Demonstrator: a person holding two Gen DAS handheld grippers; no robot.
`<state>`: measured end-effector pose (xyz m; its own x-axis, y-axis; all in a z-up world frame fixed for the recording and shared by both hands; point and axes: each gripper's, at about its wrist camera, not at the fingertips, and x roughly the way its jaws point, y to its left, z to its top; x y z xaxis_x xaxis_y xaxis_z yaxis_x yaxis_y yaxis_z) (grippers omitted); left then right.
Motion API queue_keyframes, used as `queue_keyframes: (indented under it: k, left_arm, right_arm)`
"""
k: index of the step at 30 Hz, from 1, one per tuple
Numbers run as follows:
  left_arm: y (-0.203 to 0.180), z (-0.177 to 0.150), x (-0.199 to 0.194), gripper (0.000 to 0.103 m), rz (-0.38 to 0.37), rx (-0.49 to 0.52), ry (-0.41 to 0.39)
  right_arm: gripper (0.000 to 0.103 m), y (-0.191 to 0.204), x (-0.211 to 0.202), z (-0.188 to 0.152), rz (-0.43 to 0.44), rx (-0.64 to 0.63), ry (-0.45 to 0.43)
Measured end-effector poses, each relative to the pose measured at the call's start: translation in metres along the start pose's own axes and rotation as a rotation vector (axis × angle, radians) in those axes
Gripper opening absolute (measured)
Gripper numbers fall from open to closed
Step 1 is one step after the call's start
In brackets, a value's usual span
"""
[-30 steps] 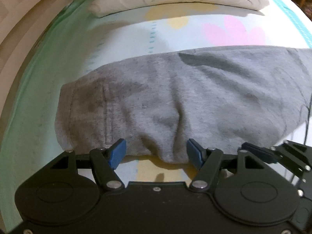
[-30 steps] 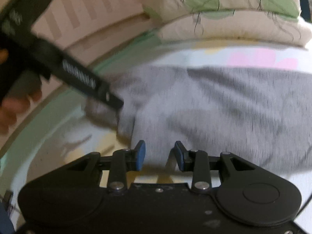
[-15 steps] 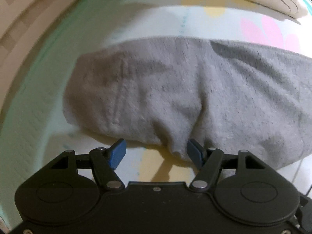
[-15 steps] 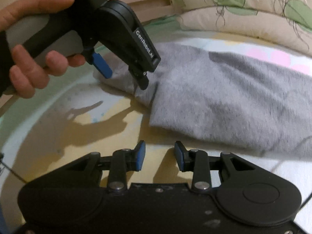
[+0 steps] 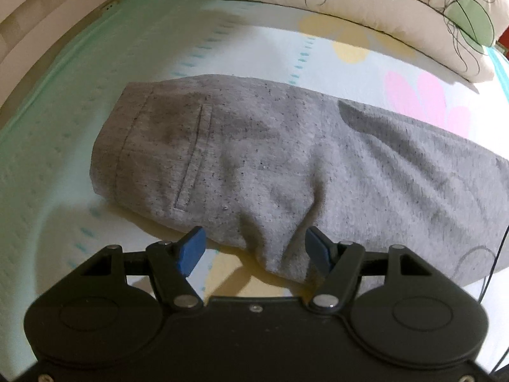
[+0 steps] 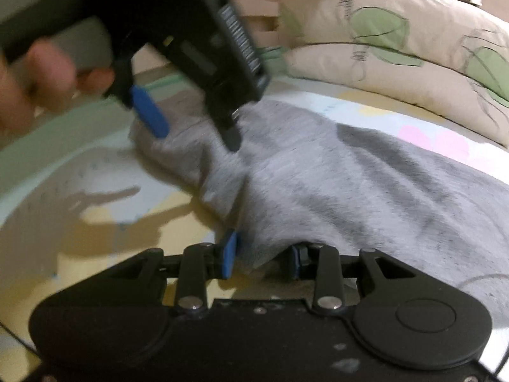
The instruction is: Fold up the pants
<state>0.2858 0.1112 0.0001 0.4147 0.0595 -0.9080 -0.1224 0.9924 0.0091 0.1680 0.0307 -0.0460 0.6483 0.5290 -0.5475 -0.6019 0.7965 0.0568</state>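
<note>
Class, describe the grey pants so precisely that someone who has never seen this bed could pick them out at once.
Start at the bed sheet, pale with pastel flowers, and the leaf-print pillows stacked at its far edge. In front of them, stretched across the sheet, lie the pants. They are the only plain speckled grey fleece item there, with a stitched pocket slit near one end.

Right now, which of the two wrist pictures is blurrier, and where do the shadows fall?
Right wrist view: blurrier, with the left hand-held gripper and the hand holding it smeared; their shadow falls on the bedsheet. Left wrist view: sharper on the gray pants, soft toward the left edge, fisheye bending the bed edge; dark shadows lie in the folds, and near the pillow.
</note>
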Motion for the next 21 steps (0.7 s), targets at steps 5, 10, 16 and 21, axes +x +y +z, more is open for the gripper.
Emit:
queue_keyframes:
  k: [5,10,16,21]
  left_arm:
    - [0.004,0.0,-0.003,0.071,0.027,0.0,-0.014]
    - [0.002,0.002,-0.001,0.071,0.088,0.016,-0.028]
    - [0.006,0.004,0.003,0.071,0.087,0.002,-0.013]
    - [0.022,0.012,0.011,0.071,-0.031,-0.095,0.042]
  right_arm:
    - [0.01,0.006,0.003,0.008,0.031,-0.068,0.074]
    - [0.01,0.002,-0.009,0.018,0.144,0.054,0.128]
    - [0.01,-0.011,-0.004,0.008,0.191,0.219,0.151]
    - [0.012,0.009,-0.001,0.005,0.157,0.022,0.157]
